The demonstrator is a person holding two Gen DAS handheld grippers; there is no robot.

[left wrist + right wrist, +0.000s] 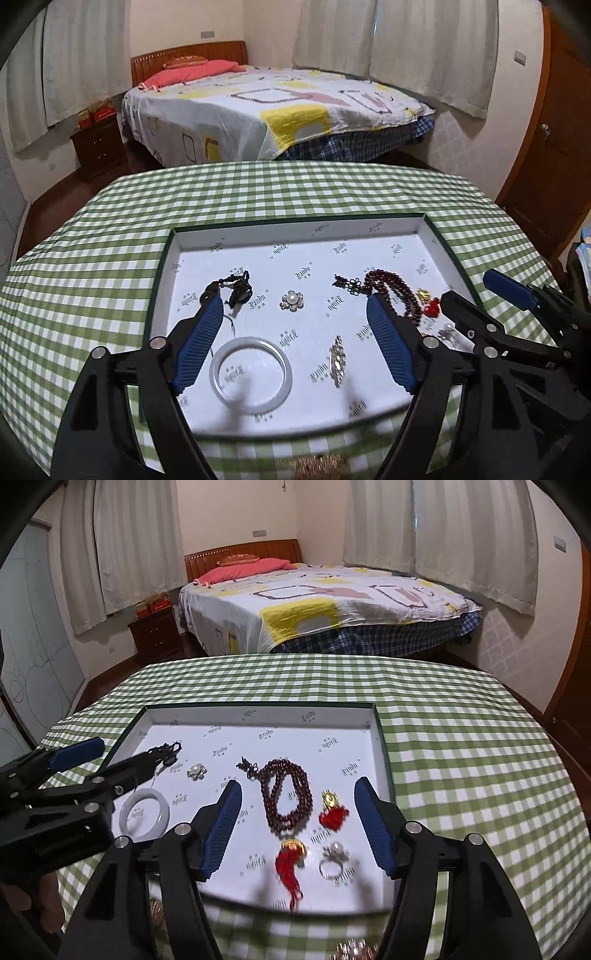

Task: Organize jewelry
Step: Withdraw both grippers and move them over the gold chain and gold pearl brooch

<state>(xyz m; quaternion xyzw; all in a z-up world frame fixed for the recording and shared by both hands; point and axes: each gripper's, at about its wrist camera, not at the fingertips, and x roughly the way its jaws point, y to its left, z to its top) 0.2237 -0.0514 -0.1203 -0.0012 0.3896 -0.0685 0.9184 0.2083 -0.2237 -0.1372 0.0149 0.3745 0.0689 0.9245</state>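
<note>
While the checked surface (110, 236) carries the white tray (295, 230) of laid-out jewelry, both grippers hover open and empty between placements, so the next move probably needs a fresh pick: bangle (251, 374) below left gripper (295, 321), bead necklace (286, 797) between right gripper (297, 805) fingers.

bangle (251, 374) left of bead necklace (391, 291), both in tray (295, 230)

left claw (295, 306) open, empty | white bangle (251, 374), pearl brooch (291, 300) in tray (295, 225)
</note>
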